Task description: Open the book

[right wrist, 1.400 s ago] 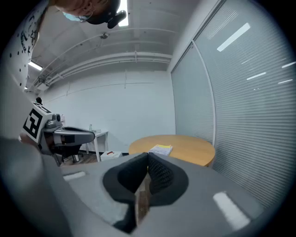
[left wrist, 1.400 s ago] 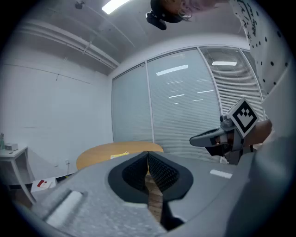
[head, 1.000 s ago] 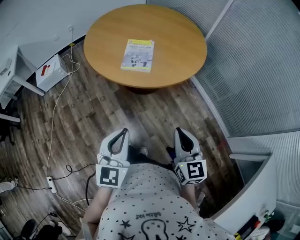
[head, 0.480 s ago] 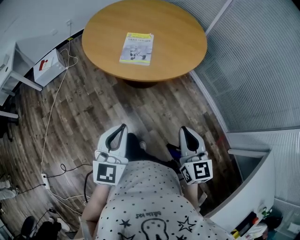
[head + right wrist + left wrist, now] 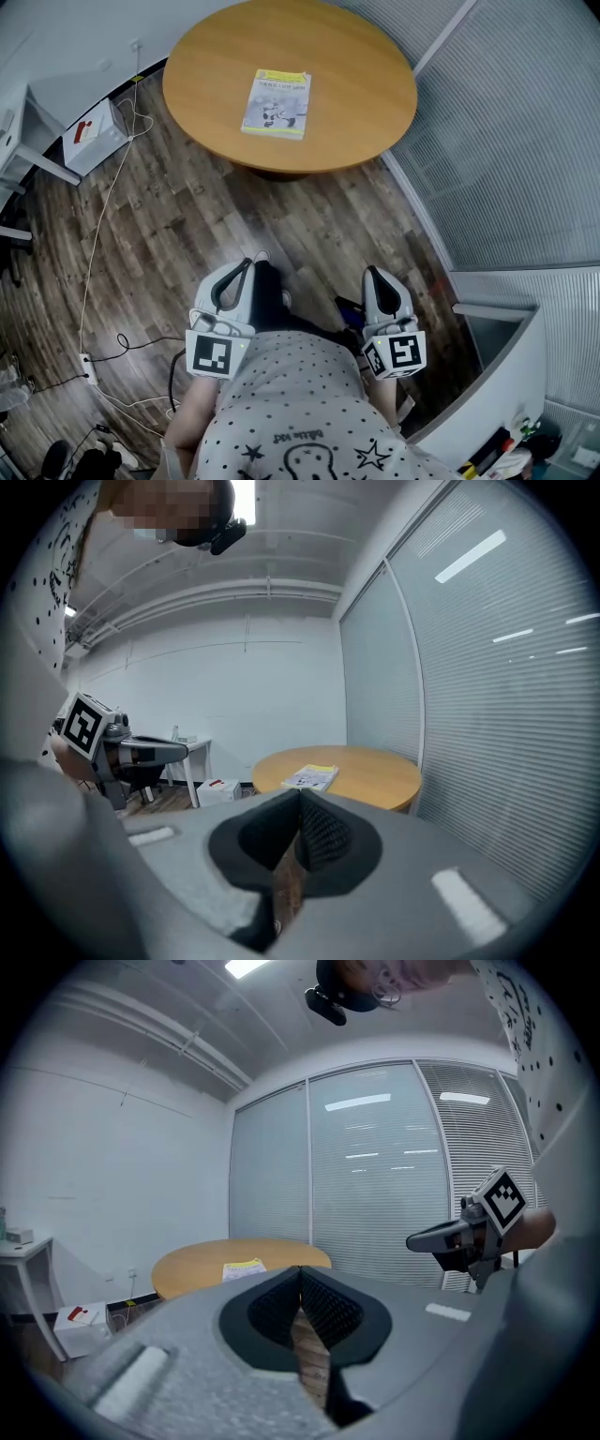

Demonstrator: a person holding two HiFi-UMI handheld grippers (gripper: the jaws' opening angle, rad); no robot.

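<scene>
Book (image 5: 275, 103) closed on round table (image 5: 380, 131), well ahead of me, long axis running away. My left gripper (image 5: 248, 263) and right gripper (image 5: 373, 273) are both clenched and empty; left looks nearer in line.

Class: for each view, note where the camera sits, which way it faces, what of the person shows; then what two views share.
Head view: on the head, facing steeply down at floor, table, book; shows shirt, left gripper, right gripper.
Left gripper view: on the left gripper, facing table and blinds; shows its shut fingers, right gripper.
Right gripper view: on the right gripper, facing table and white wall; shows its shut fingers, left gripper.
Shared: table and book.
</scene>
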